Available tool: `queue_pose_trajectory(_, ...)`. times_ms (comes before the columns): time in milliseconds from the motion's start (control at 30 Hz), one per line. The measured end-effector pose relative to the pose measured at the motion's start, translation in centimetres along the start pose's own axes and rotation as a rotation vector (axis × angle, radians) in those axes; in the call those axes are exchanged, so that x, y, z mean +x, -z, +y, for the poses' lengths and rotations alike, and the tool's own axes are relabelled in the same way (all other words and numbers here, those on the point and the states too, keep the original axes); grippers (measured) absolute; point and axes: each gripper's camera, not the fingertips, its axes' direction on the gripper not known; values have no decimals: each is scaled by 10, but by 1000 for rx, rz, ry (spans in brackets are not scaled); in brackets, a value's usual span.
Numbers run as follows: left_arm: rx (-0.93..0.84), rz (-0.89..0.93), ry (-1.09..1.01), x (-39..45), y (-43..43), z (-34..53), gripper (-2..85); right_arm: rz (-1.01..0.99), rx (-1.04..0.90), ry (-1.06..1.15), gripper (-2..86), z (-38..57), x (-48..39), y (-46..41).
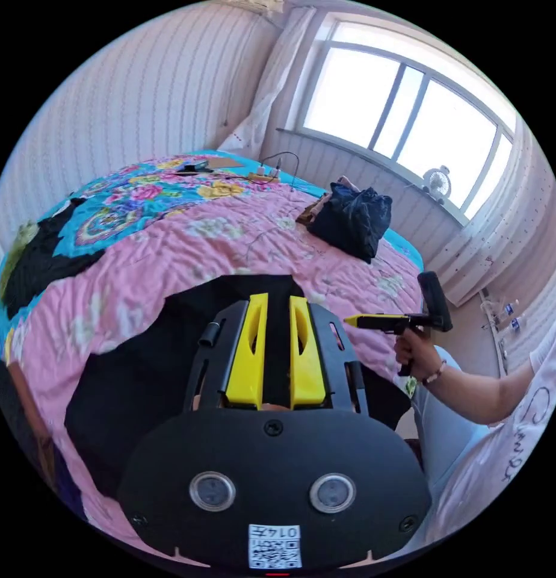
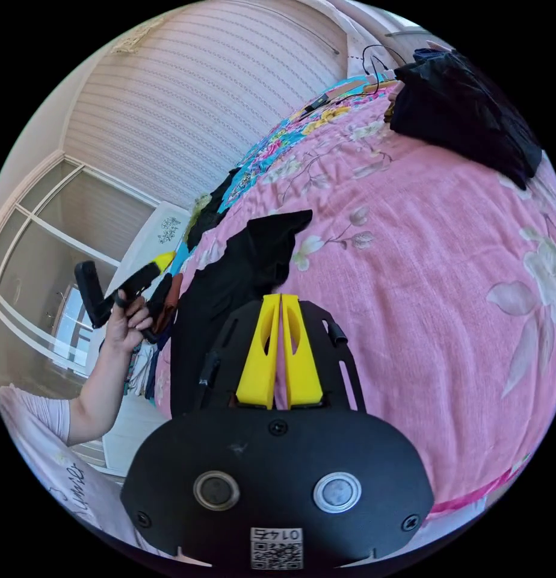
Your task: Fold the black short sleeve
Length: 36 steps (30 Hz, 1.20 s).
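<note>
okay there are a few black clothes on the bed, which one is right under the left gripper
The flat black shirt at the near edge of the pink bedspread. The dark bundle sits toward the window, and another black garment lies far off.

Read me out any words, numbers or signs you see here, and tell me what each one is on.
None reads clearly.
Sticker on left gripper: a square code and a few characters, too small to read.
Sticker on right gripper: the same, too small.
Shirt on the person: script print, warped and cut off, unreadable.
</note>
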Motion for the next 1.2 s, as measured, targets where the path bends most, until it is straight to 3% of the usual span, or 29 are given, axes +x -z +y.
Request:
queue_pose_trajectory(167,-27,-265,273,-52,78,119,41,-17,-153,200,-3,13,-83,-78)
queue_pose_trajectory(300,-30,-331,421,-86,118,169,27,-86,-277,408,-1,17,-193,-182)
queue_pose_trajectory(500,51,-289,530,-141,124,184,68,-182,-409,658,22,26,-353,-346)
queue_pose_trajectory(667,24,-308,578,-178,108,190,78,-69,-532,777,55,34,-449,-490)
queue_pose_trajectory(800,10,-277,587,-198,104,210,67,112,-639,726,90,38,-477,-613)
queue_pose_trajectory(933,27,-283,568,-204,114,221,43,215,-652,708,83,47,-483,-682)
queue_pose_trajectory(1000,44,-261,535,-208,122,227,3,230,-665,730,54,53,-487,-705)
queue_pose_trajectory(1200,100,-222,506,-217,153,248,-9,119,-668,804,8,71,-521,-730)
